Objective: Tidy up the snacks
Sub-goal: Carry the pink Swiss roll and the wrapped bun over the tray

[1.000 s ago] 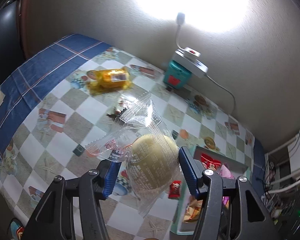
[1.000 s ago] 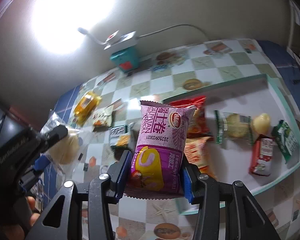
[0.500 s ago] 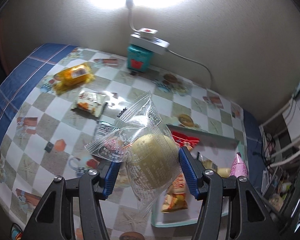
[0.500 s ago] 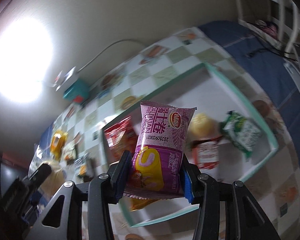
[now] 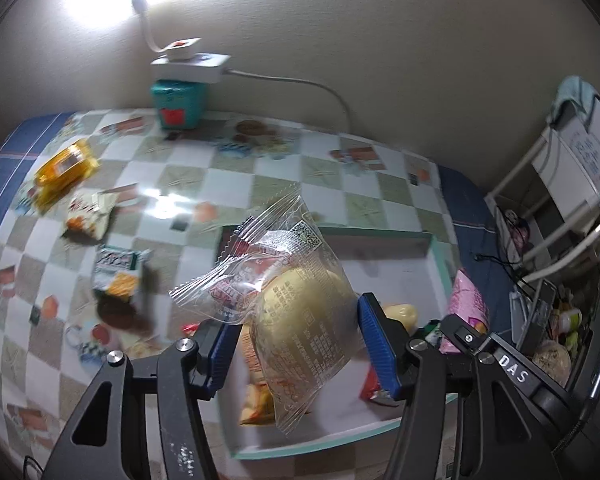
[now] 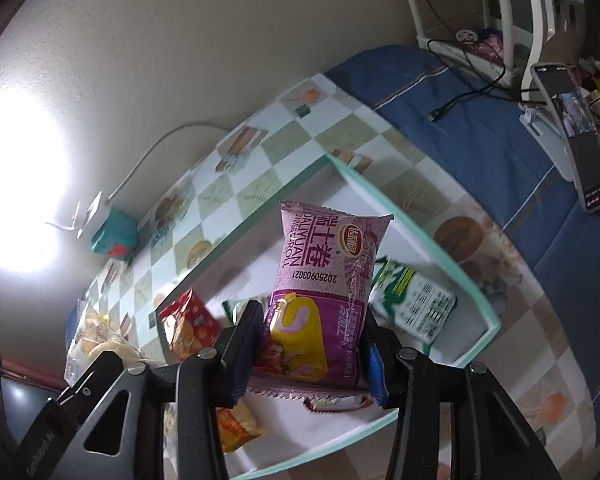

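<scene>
Crinkly, light film packets are clamped: the bun packet (image 5: 304,320) by the left gripper (image 5: 300,348), the pink roll packet (image 6: 320,300) by the right gripper (image 6: 310,356) (soft contents, best held mid-body).

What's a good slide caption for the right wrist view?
Right gripper holds a pink snack pack above the teal-rimmed tray of snacks.

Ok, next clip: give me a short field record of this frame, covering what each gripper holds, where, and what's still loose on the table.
left gripper: shut on clear-wrapped bun, held above the tray
right gripper: shut on pink roll packet, upright over the tray
tray: teal-rimmed, already holds several snacks, including green packet and red packet
still outside tray: orange packet, two small packets on the checkered tablecloth
</scene>
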The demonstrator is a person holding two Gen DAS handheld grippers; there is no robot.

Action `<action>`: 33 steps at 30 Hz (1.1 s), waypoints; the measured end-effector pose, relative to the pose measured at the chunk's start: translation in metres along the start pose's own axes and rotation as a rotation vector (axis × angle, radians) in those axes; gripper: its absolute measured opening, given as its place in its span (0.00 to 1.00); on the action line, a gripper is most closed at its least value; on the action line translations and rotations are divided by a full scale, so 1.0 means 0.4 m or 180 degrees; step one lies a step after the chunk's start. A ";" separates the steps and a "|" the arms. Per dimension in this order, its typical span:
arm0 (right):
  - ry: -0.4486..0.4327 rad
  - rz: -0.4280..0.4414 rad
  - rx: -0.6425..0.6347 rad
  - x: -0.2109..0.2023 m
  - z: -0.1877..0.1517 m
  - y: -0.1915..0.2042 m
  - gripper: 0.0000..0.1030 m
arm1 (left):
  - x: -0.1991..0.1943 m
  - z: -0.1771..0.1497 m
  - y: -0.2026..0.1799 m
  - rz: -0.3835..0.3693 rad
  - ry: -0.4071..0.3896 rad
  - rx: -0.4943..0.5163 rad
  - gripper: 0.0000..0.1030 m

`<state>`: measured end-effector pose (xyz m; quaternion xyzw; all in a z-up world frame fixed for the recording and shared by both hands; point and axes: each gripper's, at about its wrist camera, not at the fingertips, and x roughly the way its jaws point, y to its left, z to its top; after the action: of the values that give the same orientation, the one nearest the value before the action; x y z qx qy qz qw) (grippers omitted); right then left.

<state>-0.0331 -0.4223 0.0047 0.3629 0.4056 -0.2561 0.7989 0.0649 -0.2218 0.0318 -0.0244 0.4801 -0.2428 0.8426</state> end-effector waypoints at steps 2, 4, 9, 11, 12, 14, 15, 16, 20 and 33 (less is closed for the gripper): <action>-0.0040 -0.0023 0.0005 0.002 0.007 -0.007 0.48 | 0.016 0.004 -0.026 -0.0036 -0.0009 0.0077 0.58; -0.0078 -0.0037 0.0019 0.006 0.015 -0.014 0.48 | 0.028 0.010 -0.045 -0.0071 -0.0028 0.0144 0.58; -0.0163 -0.0072 0.0020 0.026 0.037 -0.024 0.48 | 0.064 0.021 -0.075 -0.0182 -0.0091 0.0209 0.59; -0.0192 -0.0091 0.0012 0.035 0.044 -0.026 0.48 | 0.081 0.025 -0.086 -0.0279 -0.0096 0.0223 0.59; -0.0219 -0.0102 0.0014 0.040 0.049 -0.026 0.48 | 0.092 0.027 -0.093 -0.0297 -0.0112 0.0243 0.59; -0.0248 -0.0115 -0.0003 0.048 0.055 -0.025 0.48 | 0.109 0.030 -0.102 -0.0304 -0.0156 0.0283 0.59; -0.0266 -0.0120 -0.0018 0.052 0.057 -0.023 0.48 | 0.118 0.031 -0.106 -0.0302 -0.0169 0.0296 0.59; -0.0284 -0.0126 -0.0031 0.057 0.061 -0.021 0.48 | 0.131 0.031 -0.108 -0.0300 -0.0172 0.0313 0.59; -0.0335 -0.0153 -0.0064 0.075 0.078 -0.015 0.48 | 0.179 0.031 -0.110 -0.0361 -0.0096 0.0337 0.59; -0.0201 -0.0293 -0.0154 0.158 0.091 -0.032 0.48 | 0.274 0.031 -0.097 -0.0424 0.0022 0.0368 0.59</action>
<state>0.0090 -0.4660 -0.0379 0.3161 0.4025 -0.2939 0.8073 0.1063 -0.3059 -0.0384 -0.0068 0.4654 -0.3257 0.8230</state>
